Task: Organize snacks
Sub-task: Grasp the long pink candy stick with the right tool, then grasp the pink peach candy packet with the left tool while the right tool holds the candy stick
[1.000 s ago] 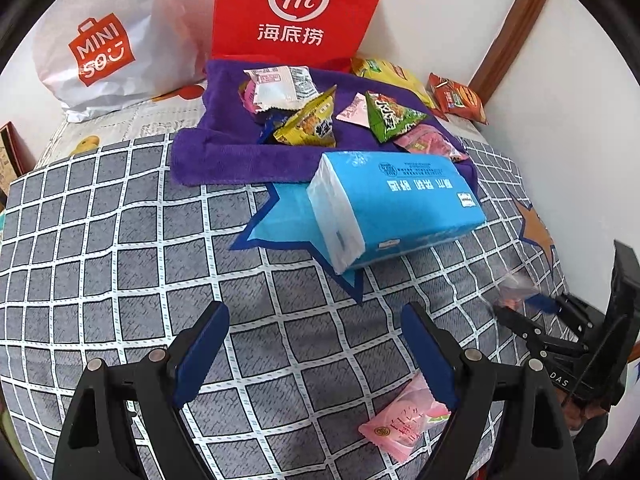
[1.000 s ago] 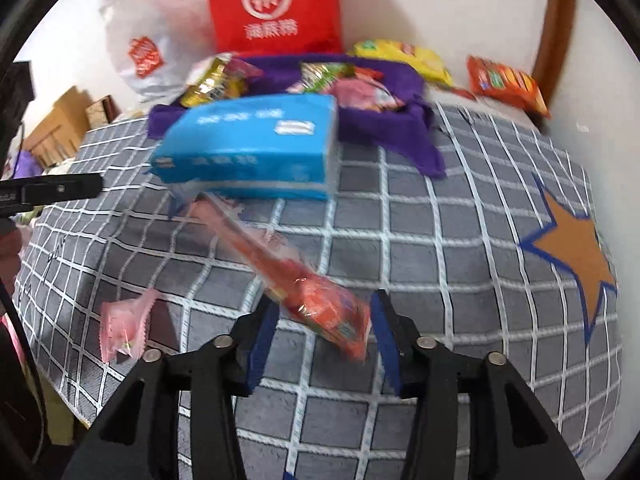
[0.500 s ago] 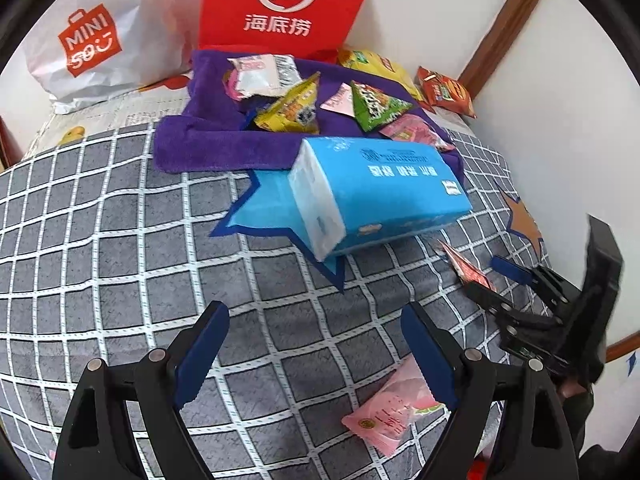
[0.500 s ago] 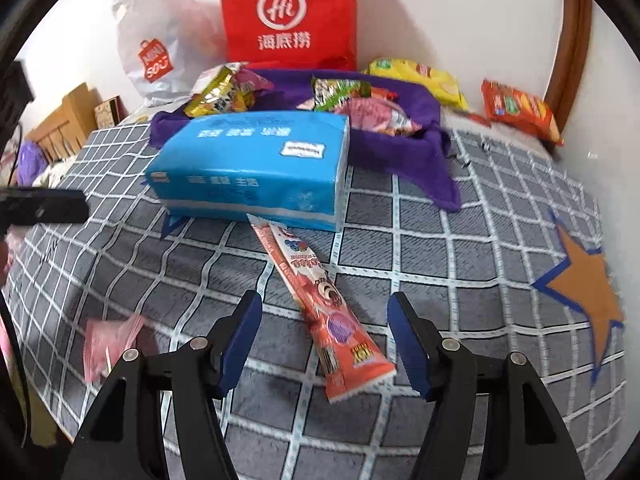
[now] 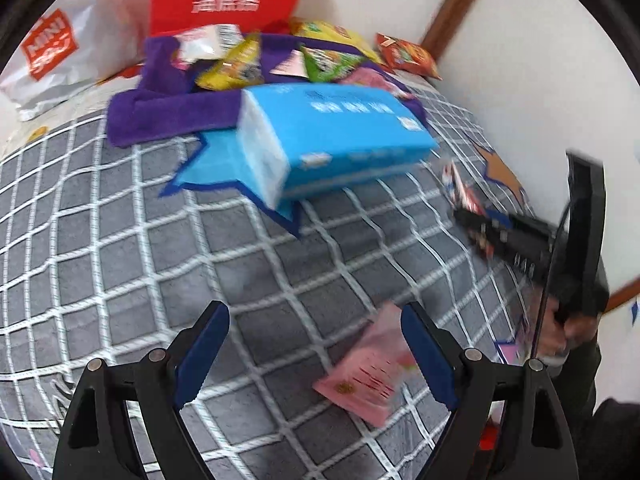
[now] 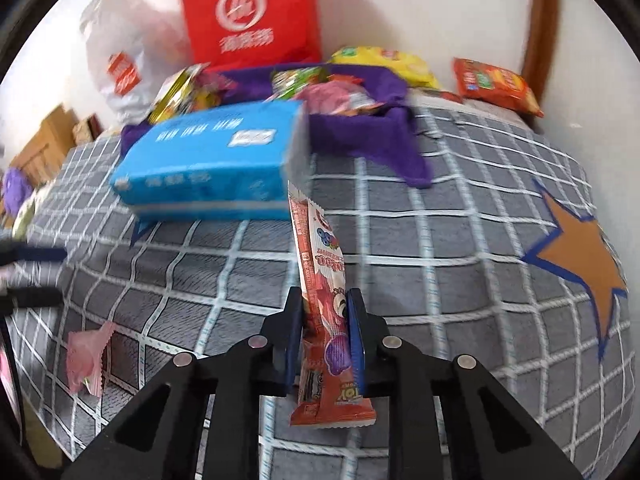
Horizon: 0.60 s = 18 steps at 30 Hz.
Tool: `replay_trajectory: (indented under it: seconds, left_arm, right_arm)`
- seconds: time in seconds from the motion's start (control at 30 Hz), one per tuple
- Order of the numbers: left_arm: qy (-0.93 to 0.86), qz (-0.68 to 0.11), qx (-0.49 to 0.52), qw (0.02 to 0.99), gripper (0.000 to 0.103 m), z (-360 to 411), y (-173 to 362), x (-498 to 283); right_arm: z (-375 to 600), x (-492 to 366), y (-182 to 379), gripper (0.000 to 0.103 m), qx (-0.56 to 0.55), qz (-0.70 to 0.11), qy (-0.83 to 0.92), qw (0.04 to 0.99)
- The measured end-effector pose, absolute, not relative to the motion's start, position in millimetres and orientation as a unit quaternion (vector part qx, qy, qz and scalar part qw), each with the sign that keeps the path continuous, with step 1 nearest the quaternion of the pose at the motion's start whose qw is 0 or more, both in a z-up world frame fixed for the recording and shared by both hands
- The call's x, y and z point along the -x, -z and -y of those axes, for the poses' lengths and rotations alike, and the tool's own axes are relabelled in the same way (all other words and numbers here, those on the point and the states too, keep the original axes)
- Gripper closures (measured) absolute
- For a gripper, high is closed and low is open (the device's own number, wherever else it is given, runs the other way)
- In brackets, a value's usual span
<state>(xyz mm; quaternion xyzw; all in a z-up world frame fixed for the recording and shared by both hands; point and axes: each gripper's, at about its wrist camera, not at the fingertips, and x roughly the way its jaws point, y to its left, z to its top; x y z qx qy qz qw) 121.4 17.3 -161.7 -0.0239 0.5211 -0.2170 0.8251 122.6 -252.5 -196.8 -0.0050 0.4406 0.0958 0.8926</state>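
Right gripper [image 6: 323, 322], jaws just closed, pinches the long red snack stick [image 6: 320, 280] near its lower half; the stick's sealed top reaches away from the claw toward the blue tissue pack [image 6: 208, 164], which lies just beyond the fingertips, and its bottom end hangs back under the claw. Whether the stick is lifted clear of the checked bedcover [image 6: 460, 220] cannot be told. Left gripper [image 5: 316, 350], jaws spread wide and holding nothing, hangs over the same cover; the pink snack packet [image 5: 372, 372] lies flat just inside and partly under its right finger, not pinched. Beyond both claws, behind the tissue pack, a purple cloth [image 5: 160, 112] carries a loose heap of snack packets [image 5: 240, 68], with a yellow bag [image 6: 384, 64] and an orange bag [image 6: 496, 84] resting farther back, off the cloth, near the wall. A red paper bag [image 6: 248, 12] and a white shopping bag [image 5: 52, 52] stand behind the heap. Judged state of the task: well under way, since most snacks seem gathered on the cloth. Remaining, by this reading: carry the stick forward to the heap, then collect the pink packet, and perhaps the two bags by the wall. Both views are motion-blurred, so fine contacts are uncertain.
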Motion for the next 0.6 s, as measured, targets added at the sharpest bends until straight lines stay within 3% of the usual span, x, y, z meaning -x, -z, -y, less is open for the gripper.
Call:
replay_trajectory:
  seconds: [0.6]
  left_arm:
    - [0.252,-0.498,-0.103,0.823,0.017,29.1,189.4,-75.2]
  right_arm:
    - [278.2,-101.2,174.8,0.082,-0.008,-0.425,-0.07,0.902]
